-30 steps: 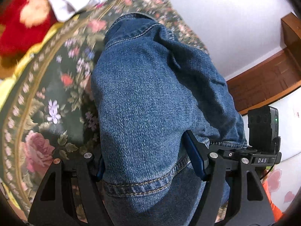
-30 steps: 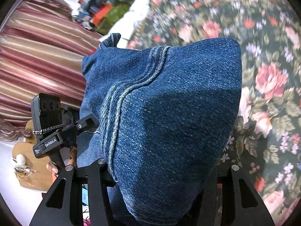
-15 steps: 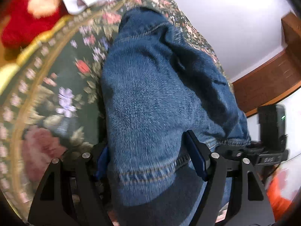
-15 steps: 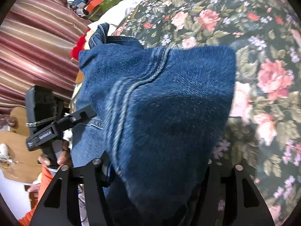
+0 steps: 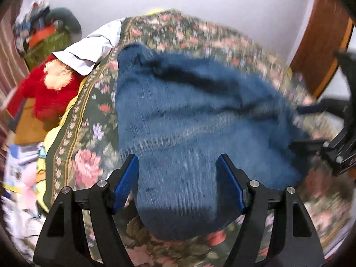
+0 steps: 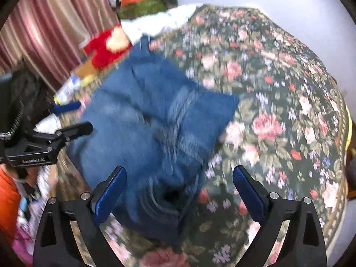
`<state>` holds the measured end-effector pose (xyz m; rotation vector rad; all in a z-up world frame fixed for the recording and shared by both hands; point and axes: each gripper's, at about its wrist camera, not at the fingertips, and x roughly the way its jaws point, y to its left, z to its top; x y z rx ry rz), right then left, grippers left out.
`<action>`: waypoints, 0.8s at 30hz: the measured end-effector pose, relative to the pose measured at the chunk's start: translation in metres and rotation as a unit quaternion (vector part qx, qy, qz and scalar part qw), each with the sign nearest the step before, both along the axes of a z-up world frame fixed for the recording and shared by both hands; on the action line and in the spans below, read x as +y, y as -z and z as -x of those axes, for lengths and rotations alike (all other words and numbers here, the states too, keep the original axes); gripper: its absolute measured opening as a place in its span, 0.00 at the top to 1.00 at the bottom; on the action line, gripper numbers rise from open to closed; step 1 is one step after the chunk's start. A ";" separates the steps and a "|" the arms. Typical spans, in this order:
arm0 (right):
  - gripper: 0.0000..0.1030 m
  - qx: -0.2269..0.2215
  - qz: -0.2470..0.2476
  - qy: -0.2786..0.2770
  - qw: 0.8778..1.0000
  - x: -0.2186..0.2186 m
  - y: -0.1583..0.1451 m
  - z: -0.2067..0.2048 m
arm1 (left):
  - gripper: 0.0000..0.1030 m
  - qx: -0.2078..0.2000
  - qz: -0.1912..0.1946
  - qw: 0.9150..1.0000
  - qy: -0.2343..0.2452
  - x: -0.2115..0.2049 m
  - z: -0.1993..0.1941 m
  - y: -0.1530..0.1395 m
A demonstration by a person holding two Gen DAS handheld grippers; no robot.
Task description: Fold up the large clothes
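Two grippers in view, both pointing steeply down at a bed covered with a dark floral bedspread (image 6: pixel 278 102). Task item: a pair of blue jeans (image 5: pixel 191 120), folded into a thick bundle and lying on the bedspread toward its left side, as the right wrist view shows. Left gripper (image 5: pixel 178 182): jaws spread, blue pads standing either side of the near end of the jeans; the denim passes between them, but small gaps show at both pads, so no pinch is evident. Right gripper (image 6: pixel 179 191): jaws opening, spread wide; the near corner of the jeans lies between them, closer to the left pad, and the right pad stands over bare bedspread, well clear of the cloth. Nothing is clamped by either pair of jaws. Both views are motion-blurred, so seam and pocket detail on the denim is hard to read; a band of paler stitching runs across the top layer in the right wrist view. The left gripper's body also shows at the left edge of the right wrist view, beside an orange sleeve (image 6: pixel 7 198). Surroundings: a red plush toy (image 5: pixel 46 89) sits off the far left edge of the bed, a white cloth (image 5: pixel 93 46) lies at the bed's far corner, and a striped pink curtain (image 6: pixel 51 29) hangs behind them. White wall beyond the bed.
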<state>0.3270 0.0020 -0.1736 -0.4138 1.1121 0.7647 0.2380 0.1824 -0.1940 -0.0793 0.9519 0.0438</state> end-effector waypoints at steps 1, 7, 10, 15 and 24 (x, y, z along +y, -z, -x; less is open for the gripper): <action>0.07 0.004 0.004 0.000 1.000 -0.008 0.005 0.002 | 0.25 -0.004 -0.015 1.000 -0.003 -0.004 0.006 0.003; 0.07 0.064 -0.021 0.020 0.998 -0.042 0.002 -0.006 | 0.22 -0.003 -0.033 0.999 -0.013 0.005 0.026 0.004; 0.07 0.032 -0.035 0.019 0.999 -0.036 -0.022 -0.008 | 0.22 -0.012 -0.055 0.998 -0.024 0.013 0.022 -0.009; 0.07 -0.019 -0.060 0.011 0.998 -0.005 -0.045 -0.020 | 0.22 -0.039 -0.059 0.997 -0.036 0.027 -0.016 -0.036; 0.07 -0.038 -0.018 0.011 0.999 0.034 0.000 -0.061 | 0.22 0.011 -0.057 0.997 -0.046 0.040 -0.127 -0.010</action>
